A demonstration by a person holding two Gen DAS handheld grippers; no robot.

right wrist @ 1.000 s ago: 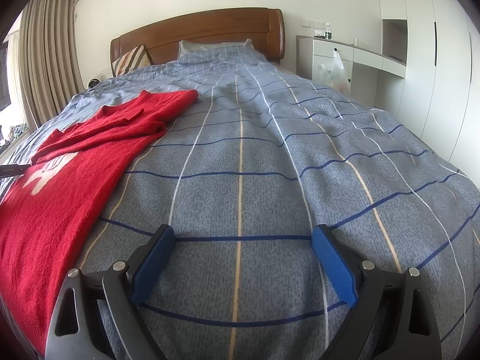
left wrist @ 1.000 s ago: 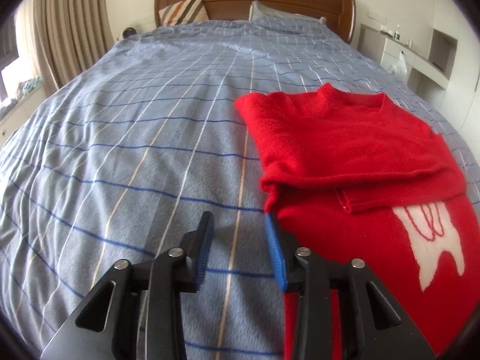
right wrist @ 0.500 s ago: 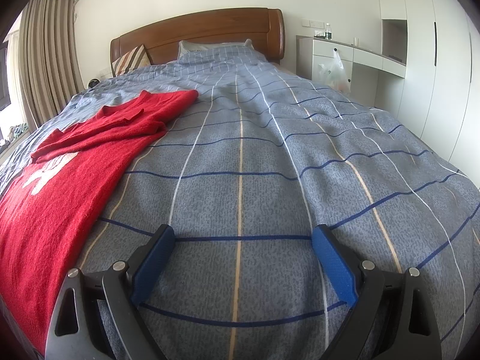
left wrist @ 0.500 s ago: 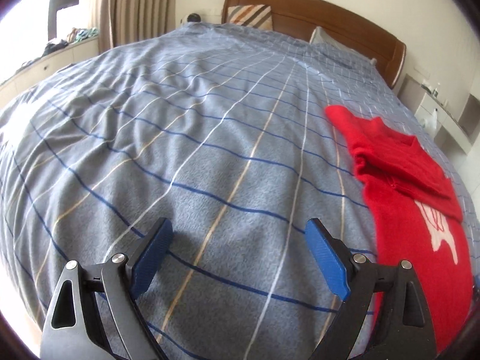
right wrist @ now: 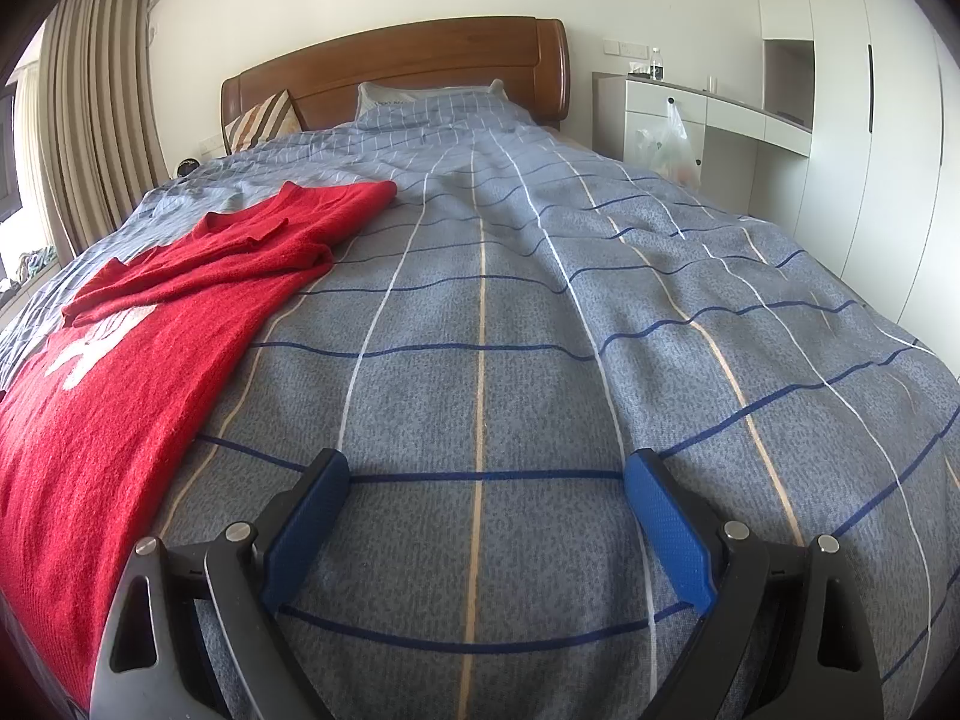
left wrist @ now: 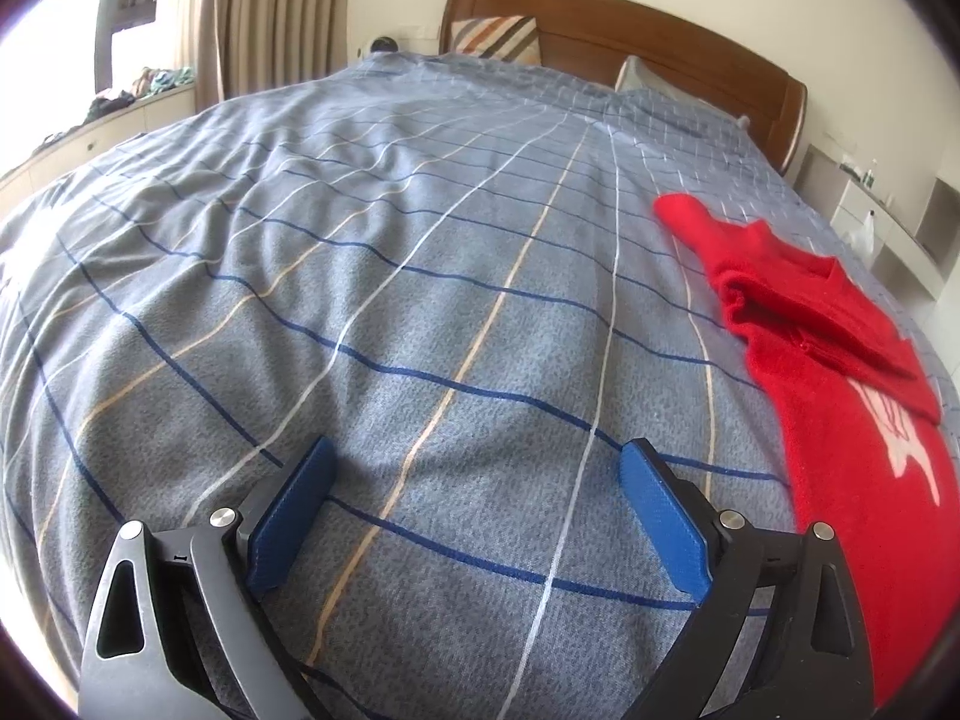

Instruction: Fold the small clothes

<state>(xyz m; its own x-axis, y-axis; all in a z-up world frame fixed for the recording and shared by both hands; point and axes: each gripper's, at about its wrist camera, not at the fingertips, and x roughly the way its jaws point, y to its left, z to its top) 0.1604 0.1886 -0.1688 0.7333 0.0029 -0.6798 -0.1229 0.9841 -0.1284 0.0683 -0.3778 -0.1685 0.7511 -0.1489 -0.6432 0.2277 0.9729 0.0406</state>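
A small red sweater (left wrist: pixel 840 420) with a white motif lies flat on the blue checked bedspread (left wrist: pixel 420 300), its sleeves folded across the chest. In the left wrist view it is at the right edge. In the right wrist view the sweater (right wrist: pixel 150 348) is at the left. My left gripper (left wrist: pixel 477 468) is open and empty, above bare bedspread to the left of the sweater. My right gripper (right wrist: pixel 486 474) is open and empty, above bare bedspread (right wrist: pixel 600 330) to the right of the sweater.
A wooden headboard (right wrist: pixel 420 66) and pillows (right wrist: pixel 432 102) stand at the far end of the bed. A white desk unit with a plastic bag (right wrist: pixel 672 144) is on the right. Curtains (left wrist: pixel 270 12) and a window ledge (left wrist: pixel 120 114) with clutter are on the left.
My left gripper has opened wide and swung left away from the sweater's edge, which now sits at the right of its view. The right gripper has not moved.
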